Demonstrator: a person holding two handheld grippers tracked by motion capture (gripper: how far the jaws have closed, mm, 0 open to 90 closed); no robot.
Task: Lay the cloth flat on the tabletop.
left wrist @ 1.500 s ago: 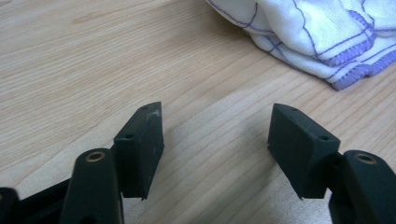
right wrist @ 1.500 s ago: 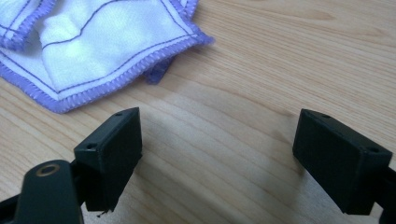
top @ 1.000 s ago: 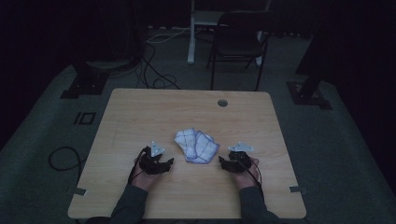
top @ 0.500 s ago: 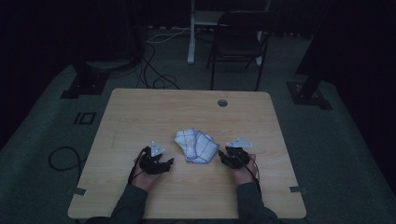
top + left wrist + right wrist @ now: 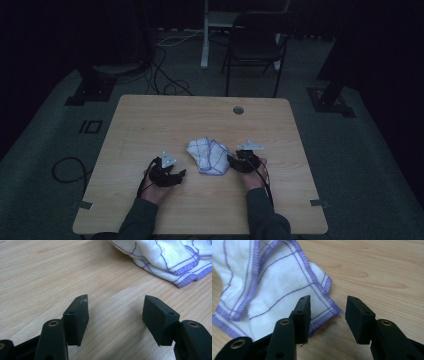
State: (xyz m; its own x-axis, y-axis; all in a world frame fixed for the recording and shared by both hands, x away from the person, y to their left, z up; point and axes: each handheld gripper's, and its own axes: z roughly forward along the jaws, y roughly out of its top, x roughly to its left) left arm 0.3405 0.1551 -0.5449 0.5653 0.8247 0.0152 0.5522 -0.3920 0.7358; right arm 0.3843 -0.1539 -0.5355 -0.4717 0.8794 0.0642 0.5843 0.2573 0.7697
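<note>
Cloth: a white cloth (image 5: 208, 156) with purple stitched lines and hem lies crumpled near the middle of the table, between the two grippers.
Left gripper: the left gripper (image 5: 176, 176) rests at about 8 o'clock from the cloth, apart from it; its jaws stand wide open with bare wood between them.
Right gripper: the right gripper (image 5: 231, 161) sits at the cloth's 3 o'clock edge; its jaws have just been opening and stand apart, gripping nothing.
Left gripper view: the cloth (image 5: 172, 258) lies folded at 1 o'clock beyond the gripper (image 5: 115, 306), its purple hem clear of both jaws.
Right gripper view: a hemmed corner of the cloth (image 5: 274, 282) reaches under the left-hand jaw of the gripper (image 5: 328, 305), its tip ending in the gap between the jaws; whether a pad touches it I cannot tell.
High view: both hands and dark sleeves enter from 6 o'clock.
Surface: a pale wooden table (image 5: 165, 120) with a round cable hole (image 5: 238, 110) at 12 o'clock.
Room: dim, with grey carpet.
Around: a dark chair (image 5: 257, 47) stands beyond the table at 12 o'clock; cables (image 5: 167, 80) coil on the floor at 11 o'clock.
</note>
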